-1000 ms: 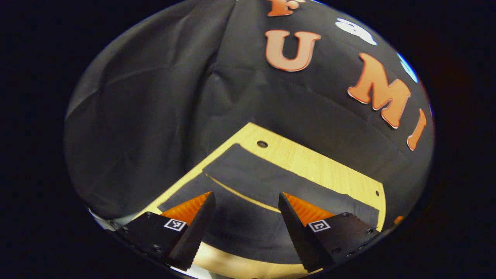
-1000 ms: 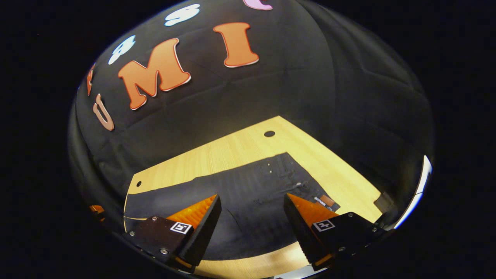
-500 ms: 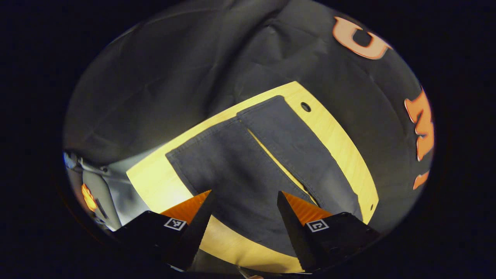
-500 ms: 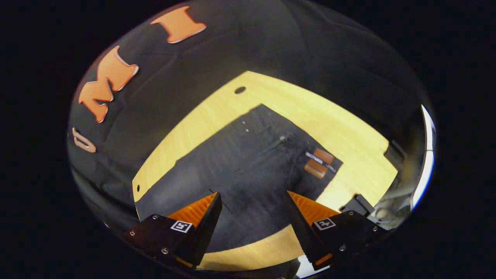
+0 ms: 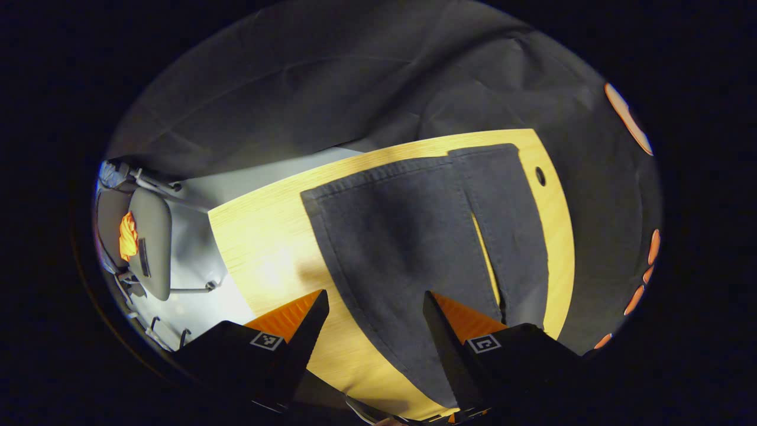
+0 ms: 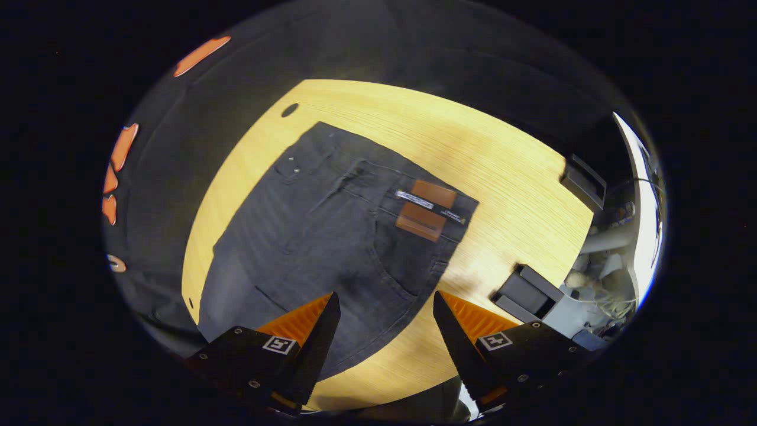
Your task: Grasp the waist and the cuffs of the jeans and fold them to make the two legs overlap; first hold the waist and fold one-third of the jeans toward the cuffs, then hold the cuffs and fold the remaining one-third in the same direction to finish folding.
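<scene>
Both views have been swung down since a second ago, so the dark grey denim jeans point(image 5: 414, 248) are seen flat lengthwise on the pale wooden table point(image 6: 502, 171), cuffs ahead of the wide-open, empty left gripper point(image 5: 372, 331), waist nearer the equally open, empty right gripper point(image 6: 384, 331).

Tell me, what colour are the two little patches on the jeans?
Brown patches, clearest in the right gripper view.

Dark grey jeans point(image 5: 402, 248) lie flat on the desk point(image 5: 266, 254), unfolded. Left gripper view: both legs side by side w/ a thin gap, cuffs point(image 5: 414, 165) at the far end. Right gripper view: waist point(image 6: 426, 207) end w/ two brown patches point(image 6: 427, 210), pocket stitching, rivets.
</scene>
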